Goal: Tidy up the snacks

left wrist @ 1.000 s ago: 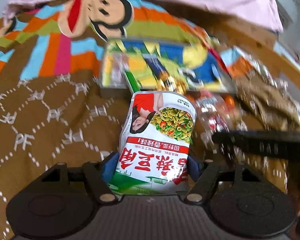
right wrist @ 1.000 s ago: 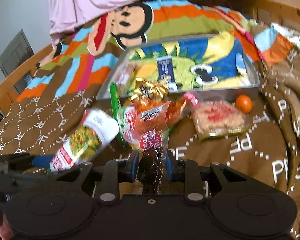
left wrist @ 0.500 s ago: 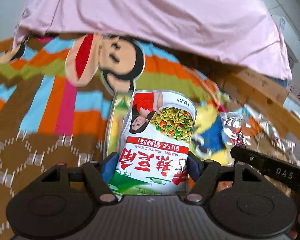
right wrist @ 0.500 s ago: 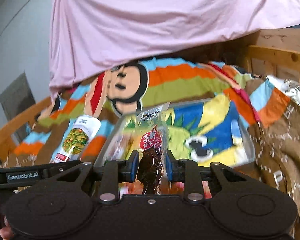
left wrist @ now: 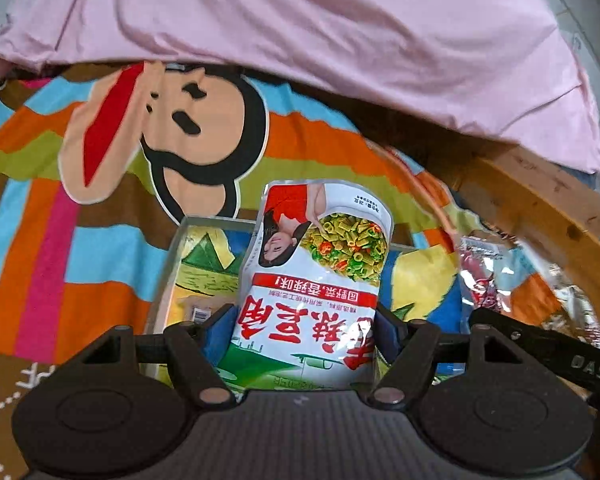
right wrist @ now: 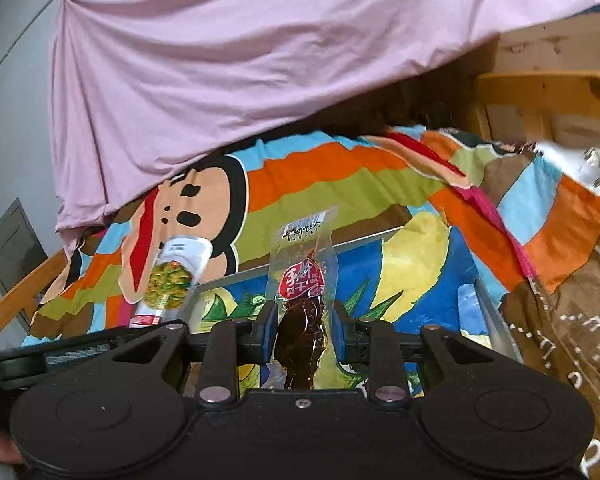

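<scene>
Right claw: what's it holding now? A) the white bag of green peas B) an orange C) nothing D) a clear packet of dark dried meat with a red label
D: the right claw is shut on the clear packet of dark meat, above the tray.

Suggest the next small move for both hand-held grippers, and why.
Probably lower both toward the tray and release. The left hand-held gripper clamps the green-pea snack bag, and the right hand-held gripper clamps the clear dried-meat packet. Both packs hang above the tray's cartoon-printed floor, so only a short drop seems left.
</scene>
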Tool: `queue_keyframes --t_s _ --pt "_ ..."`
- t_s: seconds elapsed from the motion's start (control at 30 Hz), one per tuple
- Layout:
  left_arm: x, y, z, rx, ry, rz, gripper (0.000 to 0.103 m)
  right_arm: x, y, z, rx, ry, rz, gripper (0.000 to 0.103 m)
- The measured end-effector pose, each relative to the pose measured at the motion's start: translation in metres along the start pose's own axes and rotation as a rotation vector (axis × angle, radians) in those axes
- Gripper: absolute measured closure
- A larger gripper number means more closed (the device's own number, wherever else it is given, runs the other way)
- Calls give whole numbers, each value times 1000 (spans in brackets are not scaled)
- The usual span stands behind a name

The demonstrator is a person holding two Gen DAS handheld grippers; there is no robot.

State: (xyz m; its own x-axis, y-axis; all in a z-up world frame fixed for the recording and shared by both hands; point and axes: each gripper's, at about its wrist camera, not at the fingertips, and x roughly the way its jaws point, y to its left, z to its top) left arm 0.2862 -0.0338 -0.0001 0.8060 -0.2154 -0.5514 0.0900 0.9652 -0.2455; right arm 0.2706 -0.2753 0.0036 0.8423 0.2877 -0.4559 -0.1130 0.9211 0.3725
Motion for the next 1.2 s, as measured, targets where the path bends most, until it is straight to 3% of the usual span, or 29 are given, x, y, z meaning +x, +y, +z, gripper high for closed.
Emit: queue_keyframes --t_s 0.37,0.57,0.93,1.2 --pt "41 0 -19 11 60 60 28 43 -6 -11 -39 77 -55 73" --pt "42 -10 -28 94 59 105 28 60 -8 -27 -70 168 -94 73" --pt "51 -16 -36 144 113 119 26 66 -10 -30 -56 220 -106 72" --pt "49 -9 -37 110 133 83 14 64 -15 -25 -26 234 -120 63"
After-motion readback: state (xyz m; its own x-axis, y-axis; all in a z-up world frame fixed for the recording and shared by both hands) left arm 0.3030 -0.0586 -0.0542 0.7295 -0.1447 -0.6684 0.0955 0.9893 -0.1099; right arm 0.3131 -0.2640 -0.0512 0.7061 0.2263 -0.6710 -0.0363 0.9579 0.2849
